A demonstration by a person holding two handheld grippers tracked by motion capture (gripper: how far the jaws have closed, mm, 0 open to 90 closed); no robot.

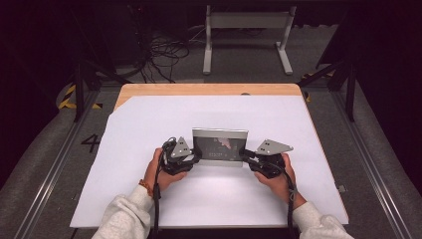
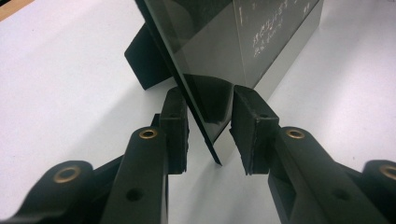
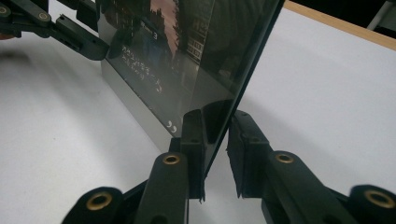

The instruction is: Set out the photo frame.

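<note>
A picture frame (image 1: 219, 145) is standing near the middle of the white sheet (image 1: 149, 124) that is covering the table (image 1: 209, 89), propped on a black back stand (image 2: 144, 60). The left gripper (image 1: 195, 158) is sitting at its left end and the right gripper (image 1: 246, 155) at its right end, each held in one of the person's hands.

In the left gripper view the jaws are straddling the frame's thin edge (image 2: 205, 121), one side touching or nearly so and the other standing clearly off, so this claw is spread and not yet pinching. In the right gripper view the jaws are also bracketing the glass edge (image 3: 219, 130); one jaw is lying against the pane and the other is showing a narrow gap, so it is spread too, though close to biting.

The frame is looking stiff and fairly light, with a glossy glass front that is likely slippery and fragile; a hard squeeze or a knock could crack it. The silver border (image 3: 135, 107) at the bottom edge and the two short ends are seeming the safest places to take hold, low down and evenly on both sides, so the frame is not twisting or tipping back on its stand.

No containers are lying on the sheet, and nothing is resting in or on the frame
</note>
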